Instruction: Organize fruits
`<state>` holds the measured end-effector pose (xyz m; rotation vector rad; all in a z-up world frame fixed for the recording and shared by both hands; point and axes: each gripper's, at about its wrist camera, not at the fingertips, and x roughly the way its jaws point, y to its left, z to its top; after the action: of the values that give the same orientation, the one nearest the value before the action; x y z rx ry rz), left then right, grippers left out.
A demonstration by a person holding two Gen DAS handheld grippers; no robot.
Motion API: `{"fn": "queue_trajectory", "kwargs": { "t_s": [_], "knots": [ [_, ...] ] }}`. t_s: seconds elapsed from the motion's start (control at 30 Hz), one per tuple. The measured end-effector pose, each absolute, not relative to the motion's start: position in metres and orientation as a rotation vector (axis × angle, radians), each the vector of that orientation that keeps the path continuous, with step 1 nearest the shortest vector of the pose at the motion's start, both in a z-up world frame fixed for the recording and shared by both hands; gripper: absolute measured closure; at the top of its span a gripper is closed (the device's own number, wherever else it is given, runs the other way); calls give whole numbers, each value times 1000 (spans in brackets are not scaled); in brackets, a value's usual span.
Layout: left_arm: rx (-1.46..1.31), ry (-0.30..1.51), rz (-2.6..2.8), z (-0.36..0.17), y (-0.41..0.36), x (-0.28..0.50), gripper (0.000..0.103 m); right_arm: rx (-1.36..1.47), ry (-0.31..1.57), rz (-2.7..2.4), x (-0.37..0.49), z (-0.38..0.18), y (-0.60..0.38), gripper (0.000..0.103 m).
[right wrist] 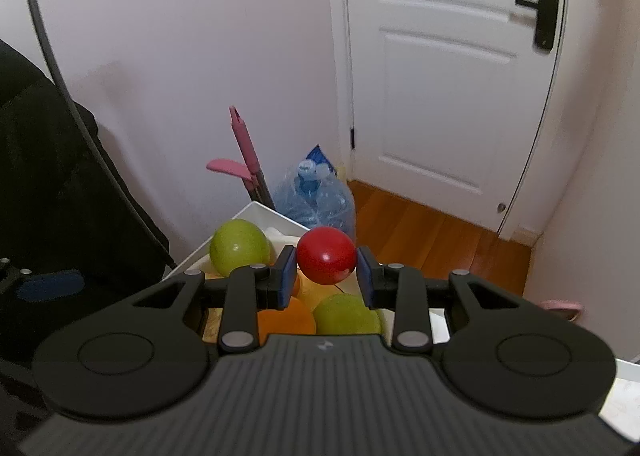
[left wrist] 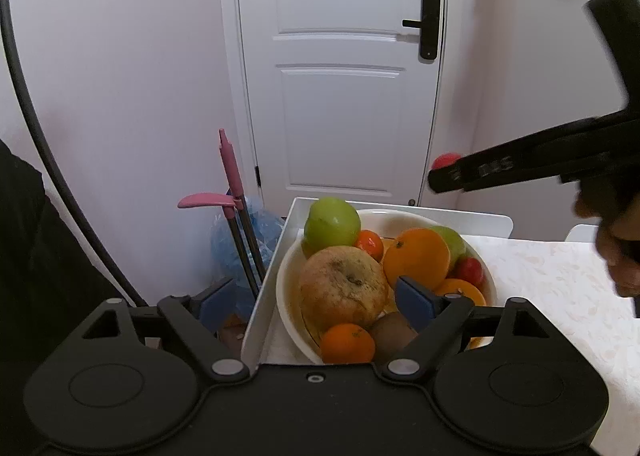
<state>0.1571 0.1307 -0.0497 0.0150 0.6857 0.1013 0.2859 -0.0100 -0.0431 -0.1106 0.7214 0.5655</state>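
Now, surface (left wrist: 560, 280): pale marbled top, white bowl (left wrist: 490, 284) of fruit at 9 o'clock.
Room: white panelled door (left wrist: 336, 76), pinkish walls.
Left gripper (left wrist: 316, 302): jaws wide, empty.
Right gripper (right wrist: 326, 270): jaws clamp round red fruit (right wrist: 326, 254).

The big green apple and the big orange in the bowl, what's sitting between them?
A small tangerine sits between the green apple and the orange, seen in the left wrist view.

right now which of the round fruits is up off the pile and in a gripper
The red fruit, clamped between the blue pads of the right gripper above the bowl. The green ones, oranges and the big brownish fruit all rest in the bowl.
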Motion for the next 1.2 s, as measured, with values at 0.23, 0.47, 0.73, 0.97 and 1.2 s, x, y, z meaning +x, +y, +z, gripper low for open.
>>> {"fn": "queue_trajectory", "kwargs": {
  "t_s": [0.23, 0.47, 0.73, 0.97, 1.2],
  "knots": [
    [19, 701, 88, -55, 139, 167, 14, -96, 799, 560, 315, -74, 3, 56],
    [19, 710, 61, -59, 147, 175, 14, -67, 824, 558, 327, -85, 7, 47],
    [-1, 714, 47, -59, 156, 181, 13, 9, 766, 507, 315, -72, -7, 8],
    [10, 698, 42, -48, 152, 174, 13, 18, 726, 468, 289, -40, -25, 8],
    [9, 640, 41, -15, 134, 150, 13, 28, 668, 427, 239, 8, -60, 8]
  ]
}}
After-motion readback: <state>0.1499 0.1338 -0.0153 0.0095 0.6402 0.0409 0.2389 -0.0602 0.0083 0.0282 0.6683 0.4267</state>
